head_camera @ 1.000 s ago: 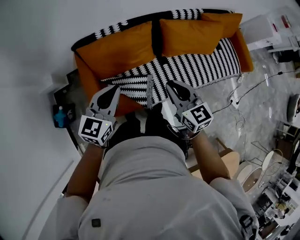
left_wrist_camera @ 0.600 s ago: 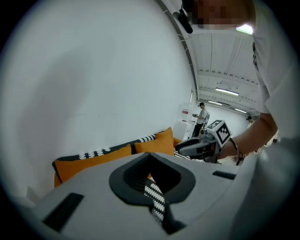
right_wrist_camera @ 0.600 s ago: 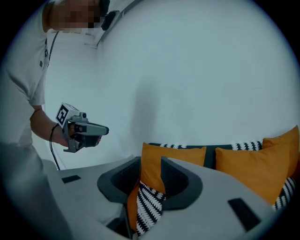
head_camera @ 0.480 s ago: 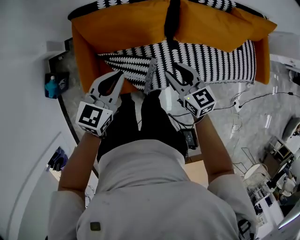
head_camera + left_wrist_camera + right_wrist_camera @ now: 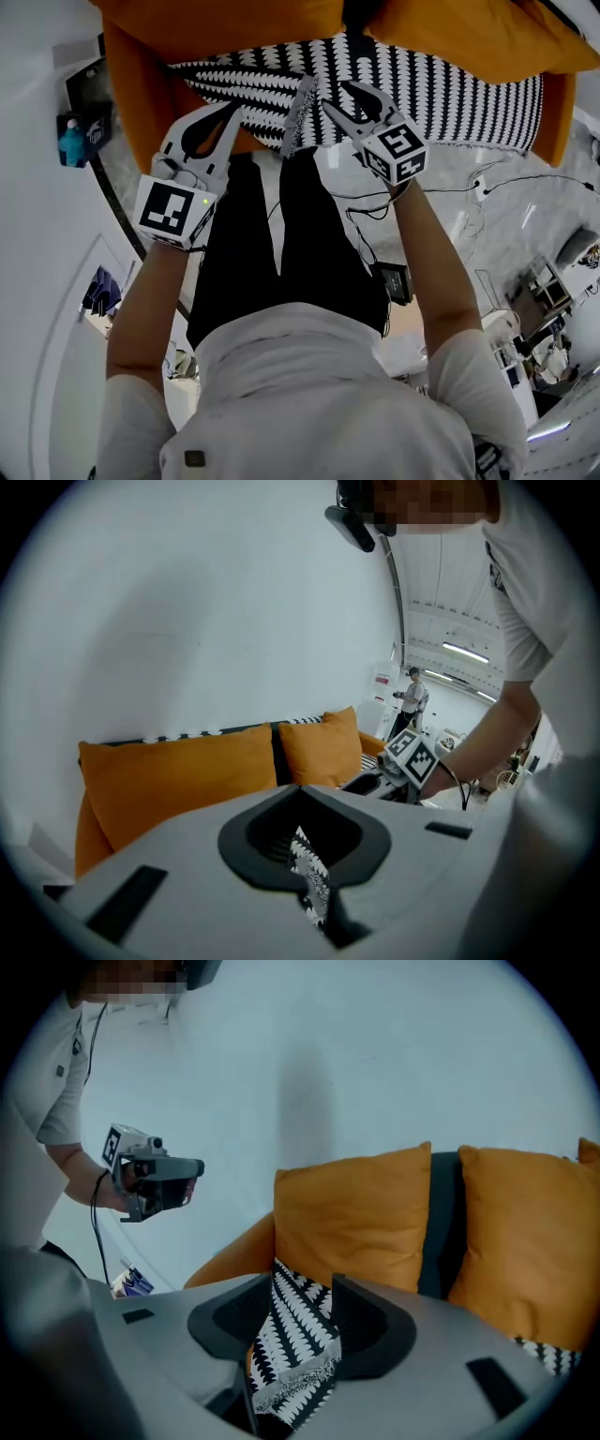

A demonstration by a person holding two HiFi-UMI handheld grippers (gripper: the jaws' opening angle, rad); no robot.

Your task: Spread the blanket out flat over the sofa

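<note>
A black-and-white patterned blanket [image 5: 422, 94] lies across the seat of the orange sofa [image 5: 136, 84], and one narrow fold [image 5: 300, 108] stands up at the front edge between the two grippers. My left gripper [image 5: 230, 117] is at the sofa's left front corner. In the left gripper view it [image 5: 314, 902] is shut on a small bit of the blanket [image 5: 307, 869]. To the right of the fold, the jaws of my right gripper [image 5: 339, 96] are opening. The blanket edge [image 5: 295, 1335] hangs loose between those parted jaws [image 5: 292, 1321].
Two orange back cushions [image 5: 356, 1213] lean against the sofa back by the white wall. A blue bottle [image 5: 72, 145] stands on a dark shelf left of the sofa. Cables [image 5: 487, 183] trail over the marble floor at the right. A person [image 5: 412, 694] stands far off.
The sofa has come closer and higher in the head view. Both grippers now reach its front edge. The right gripper's jaws have spread apart around the blanket fold.
</note>
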